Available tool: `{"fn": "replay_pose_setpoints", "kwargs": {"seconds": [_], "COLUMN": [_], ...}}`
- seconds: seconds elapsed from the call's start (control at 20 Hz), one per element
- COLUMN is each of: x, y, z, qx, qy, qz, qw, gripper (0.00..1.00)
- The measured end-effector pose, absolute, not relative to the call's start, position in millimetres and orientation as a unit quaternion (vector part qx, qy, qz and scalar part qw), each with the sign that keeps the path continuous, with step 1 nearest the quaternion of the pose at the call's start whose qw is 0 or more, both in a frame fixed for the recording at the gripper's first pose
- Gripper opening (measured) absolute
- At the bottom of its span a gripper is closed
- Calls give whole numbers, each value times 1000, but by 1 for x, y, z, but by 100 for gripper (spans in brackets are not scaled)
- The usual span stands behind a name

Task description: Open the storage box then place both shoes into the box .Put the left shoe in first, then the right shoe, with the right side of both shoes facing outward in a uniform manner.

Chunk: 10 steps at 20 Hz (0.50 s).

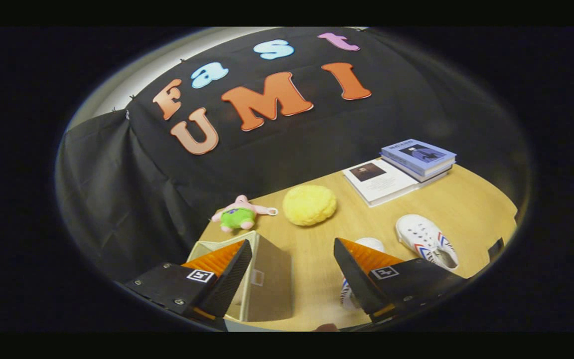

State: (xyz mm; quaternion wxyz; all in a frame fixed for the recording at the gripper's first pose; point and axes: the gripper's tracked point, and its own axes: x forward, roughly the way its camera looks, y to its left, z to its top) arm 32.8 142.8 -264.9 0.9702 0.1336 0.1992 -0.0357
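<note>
My gripper [292,271] fingers wide, empty | storage box [259,279] open beneath | next: straddle nearer shoe [361,271] midway, close squarely.

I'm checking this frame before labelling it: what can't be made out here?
- Storage box, gripper view: a finger of the open claw covers its opening, so the inside and lid state are unclear.
- Nearer shoe: the other finger hides most of it; left or right shoe is unclear.
- Farther shoe: too small and warped to tell which foot.
- Books: cover details too small.
</note>
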Motion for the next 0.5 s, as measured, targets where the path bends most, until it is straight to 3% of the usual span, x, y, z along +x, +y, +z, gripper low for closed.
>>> {"fn": "replay_pose_setpoints", "kwargs": {"seconds": [0.2, 0.5], "x": [21, 4], "y": [96, 61], "z": [-296, -364], "qx": [85, 62], "qy": [211, 275], "qz": [-96, -135], "qw": [969, 950], "gripper": [98, 97]}}
